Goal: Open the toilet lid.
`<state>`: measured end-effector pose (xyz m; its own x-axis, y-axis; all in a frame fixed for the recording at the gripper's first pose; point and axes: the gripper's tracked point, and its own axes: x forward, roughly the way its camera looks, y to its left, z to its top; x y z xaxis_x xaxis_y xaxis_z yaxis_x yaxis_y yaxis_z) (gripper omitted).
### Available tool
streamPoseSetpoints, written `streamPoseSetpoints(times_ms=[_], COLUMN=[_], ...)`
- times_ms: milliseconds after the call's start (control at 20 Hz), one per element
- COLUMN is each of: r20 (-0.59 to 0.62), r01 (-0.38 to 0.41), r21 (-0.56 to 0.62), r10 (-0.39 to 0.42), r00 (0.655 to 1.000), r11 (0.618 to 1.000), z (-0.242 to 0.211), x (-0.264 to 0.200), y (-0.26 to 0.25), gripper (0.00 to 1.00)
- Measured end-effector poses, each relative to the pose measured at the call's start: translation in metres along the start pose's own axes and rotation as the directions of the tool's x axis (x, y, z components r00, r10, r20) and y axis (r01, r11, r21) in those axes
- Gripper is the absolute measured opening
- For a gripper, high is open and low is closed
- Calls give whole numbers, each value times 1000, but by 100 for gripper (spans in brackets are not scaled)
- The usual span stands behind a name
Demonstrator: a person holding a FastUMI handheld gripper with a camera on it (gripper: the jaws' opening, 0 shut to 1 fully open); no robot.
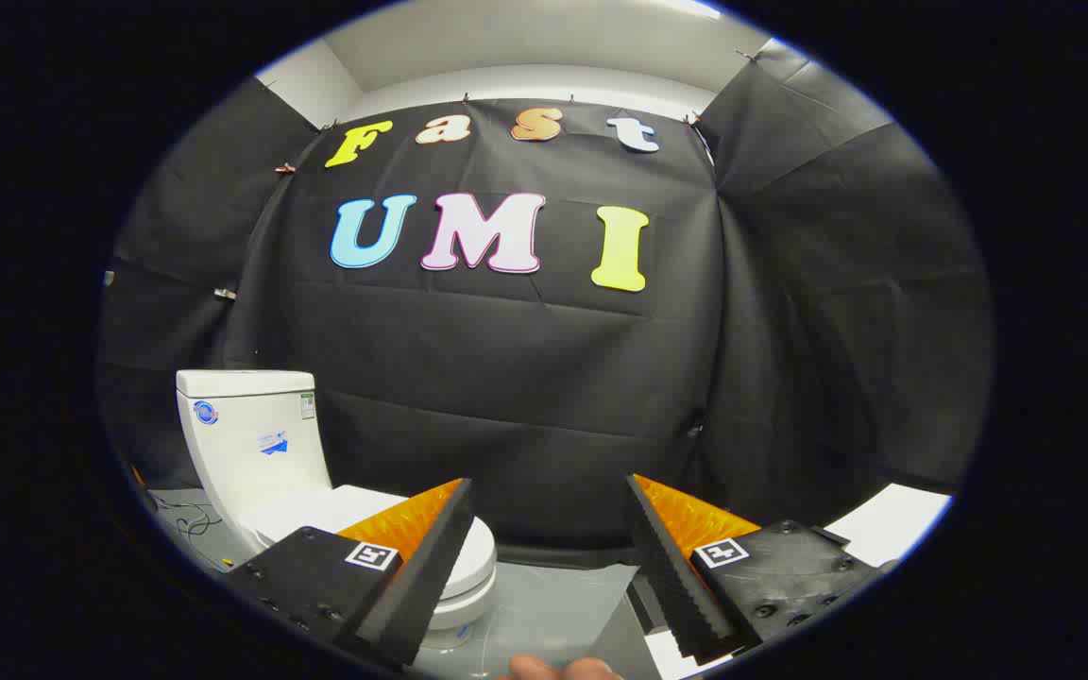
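A white toilet point(251, 453) stands beyond and to the left of my fingers, its tank upright against the black cloth wall. Its lid point(350, 510) lies flat and closed on the bowl, partly hidden behind my left finger point(412, 567). My gripper point(549, 496) is open, with a wide gap between the two black and orange fingers and nothing held. The right finger point(686, 576) points at the bare grey floor to the right of the bowl. The gripper sits above and short of the toilet, apart from it.
Grey floor point(553, 595) spreads ahead between the fingers. Loose cables point(187, 518) lie on the floor left of the tank. A white panel point(893, 524) sits at the right. A person's fingertips point(553, 669) show just below the gripper.
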<state>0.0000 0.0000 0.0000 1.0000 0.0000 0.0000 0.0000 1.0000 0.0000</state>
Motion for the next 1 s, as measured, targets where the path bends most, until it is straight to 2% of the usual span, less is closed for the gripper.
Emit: streamPoseSetpoints(times_ms=[1000], r20=[-17], r01=[-2], r21=[4], r10=[2], r00=[1000], r11=[1000], z=[-6], x=[7], y=[3], gripper=[98])
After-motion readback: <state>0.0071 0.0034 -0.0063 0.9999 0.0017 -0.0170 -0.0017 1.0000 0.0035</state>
